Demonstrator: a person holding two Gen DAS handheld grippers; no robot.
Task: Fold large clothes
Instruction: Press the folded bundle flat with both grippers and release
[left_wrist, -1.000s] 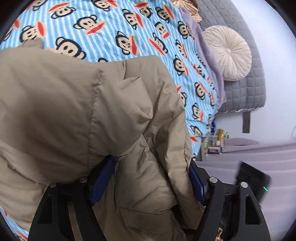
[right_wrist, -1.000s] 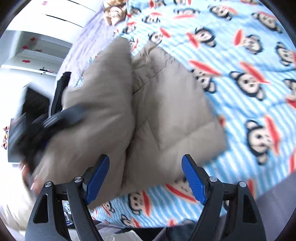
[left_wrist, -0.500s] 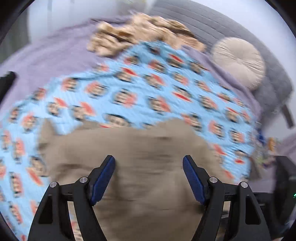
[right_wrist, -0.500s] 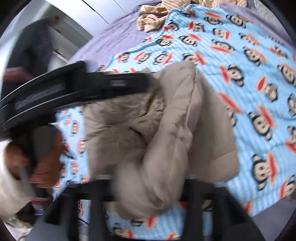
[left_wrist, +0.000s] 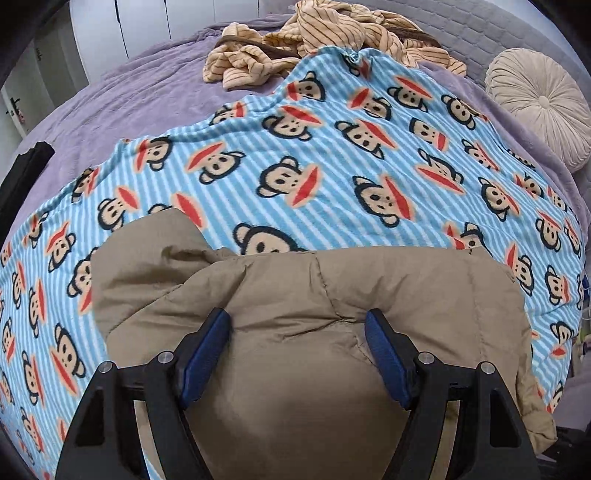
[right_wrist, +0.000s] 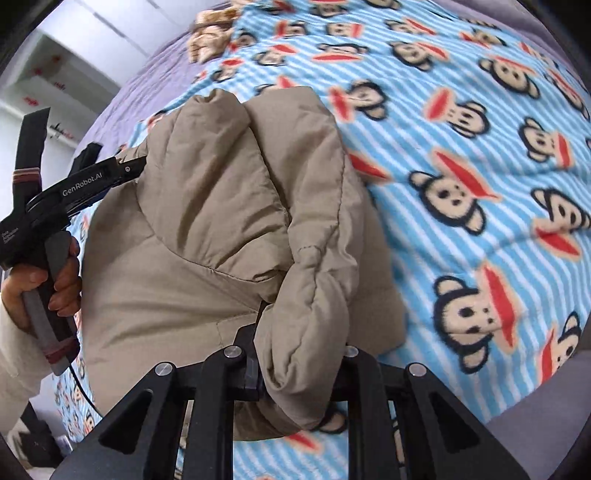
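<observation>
A tan puffer jacket (left_wrist: 332, 295) lies folded in a thick bundle at the near edge of a bed, on a blue striped monkey-print blanket (left_wrist: 332, 158). My left gripper (left_wrist: 299, 347) is open, its blue pads (left_wrist: 207, 350) spread just above the jacket's top layer. In the right wrist view the jacket (right_wrist: 221, 221) fills the middle. My right gripper (right_wrist: 299, 354) is shut on a thick rolled edge of the jacket near the bed's front edge. The left gripper's body (right_wrist: 85, 184) shows at the jacket's far left side, held by a hand.
A striped tan garment (left_wrist: 317, 37) lies crumpled at the far end of the bed on a purple cover (left_wrist: 129, 92). A round cream cushion (left_wrist: 539, 103) rests against the grey headboard at right. White cupboards (right_wrist: 55, 74) stand beyond the bed.
My left gripper let go of the jacket, pulled back and opened above it. My right gripper moved onto the jacket's near edge and shut on it. The jacket now lies flatter on the blanket.
</observation>
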